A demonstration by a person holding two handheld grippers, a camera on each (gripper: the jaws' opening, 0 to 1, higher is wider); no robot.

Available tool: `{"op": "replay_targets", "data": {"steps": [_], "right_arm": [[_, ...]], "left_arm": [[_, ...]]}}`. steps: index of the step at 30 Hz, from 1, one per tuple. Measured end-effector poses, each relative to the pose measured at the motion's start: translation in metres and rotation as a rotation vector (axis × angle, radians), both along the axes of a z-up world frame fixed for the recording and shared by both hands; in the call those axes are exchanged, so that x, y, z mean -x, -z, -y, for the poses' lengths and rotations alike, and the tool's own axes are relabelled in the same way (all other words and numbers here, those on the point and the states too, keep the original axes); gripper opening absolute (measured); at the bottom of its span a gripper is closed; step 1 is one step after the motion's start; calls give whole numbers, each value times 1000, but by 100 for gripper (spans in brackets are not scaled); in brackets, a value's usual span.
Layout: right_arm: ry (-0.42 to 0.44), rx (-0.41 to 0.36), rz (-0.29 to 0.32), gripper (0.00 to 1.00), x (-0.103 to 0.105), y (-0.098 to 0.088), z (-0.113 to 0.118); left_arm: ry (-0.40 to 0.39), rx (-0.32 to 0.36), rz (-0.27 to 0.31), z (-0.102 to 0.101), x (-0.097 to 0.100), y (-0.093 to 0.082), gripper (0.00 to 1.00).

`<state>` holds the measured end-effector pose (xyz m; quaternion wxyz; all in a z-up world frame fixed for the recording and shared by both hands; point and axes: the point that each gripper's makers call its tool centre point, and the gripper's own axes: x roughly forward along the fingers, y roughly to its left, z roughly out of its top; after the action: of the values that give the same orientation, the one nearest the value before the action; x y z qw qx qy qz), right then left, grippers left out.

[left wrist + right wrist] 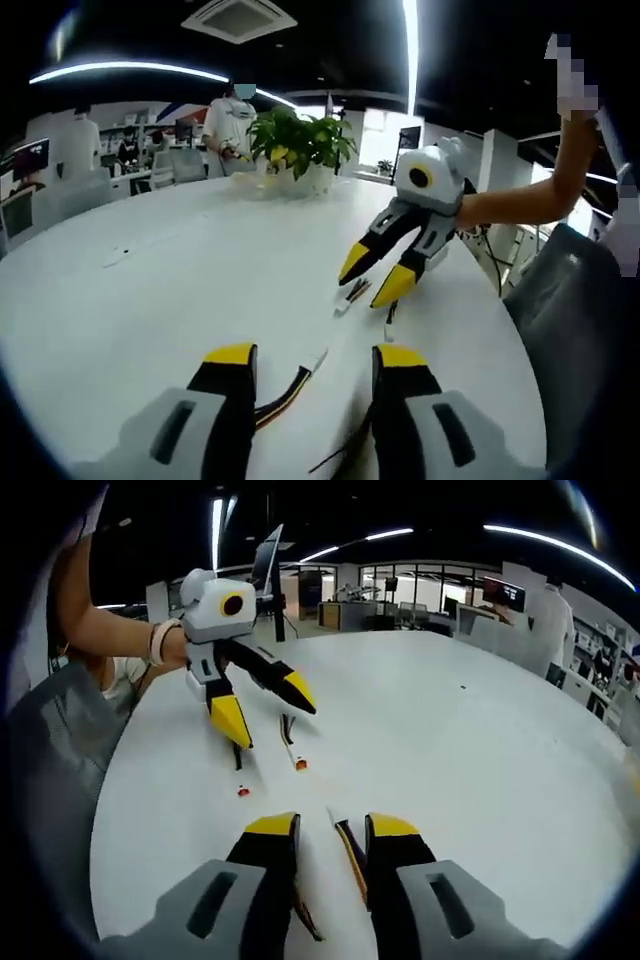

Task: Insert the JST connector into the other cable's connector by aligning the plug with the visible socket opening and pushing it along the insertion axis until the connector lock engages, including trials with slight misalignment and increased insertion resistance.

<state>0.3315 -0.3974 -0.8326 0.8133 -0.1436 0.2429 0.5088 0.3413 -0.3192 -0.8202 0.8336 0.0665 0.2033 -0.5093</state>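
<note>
Over the round white table (pixel 150 310) both grippers hang with jaws spread and nothing between them: the left gripper (pixel 312 352) above a cable (pixel 290 385) of yellow and dark wires with a pale connector (pixel 318 360), the right gripper (pixel 330 825) above a second cable (pixel 350 855) lying between its tips. Beyond, two short leads (pixel 291 745) lie just beside each other on the tabletop, and a potted plant (pixel 300 145) stands at the far edge.

You're in an open-plan office: beyond your round white counter (pixel 180 290) and its potted plant (pixel 300 145) stand desks with monitors (pixel 503 593), chairs, people, and ceiling strip lights (pixel 410 50).
</note>
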Motion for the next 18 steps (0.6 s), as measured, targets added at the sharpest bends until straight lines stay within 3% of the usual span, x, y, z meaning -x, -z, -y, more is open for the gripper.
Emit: {"op": "replay_targets", "data": {"steps": [3, 13, 18], "right_arm": [[-7, -11, 1, 22, 0, 0, 0], [-25, -7, 6, 21, -3, 5, 1], [-21, -10, -2, 21, -5, 7, 1]], "left_arm": [[4, -41, 2, -1, -1, 9, 40], [32, -30, 28, 3, -4, 10, 33], [35, -33, 11, 2, -4, 15, 30]]}}
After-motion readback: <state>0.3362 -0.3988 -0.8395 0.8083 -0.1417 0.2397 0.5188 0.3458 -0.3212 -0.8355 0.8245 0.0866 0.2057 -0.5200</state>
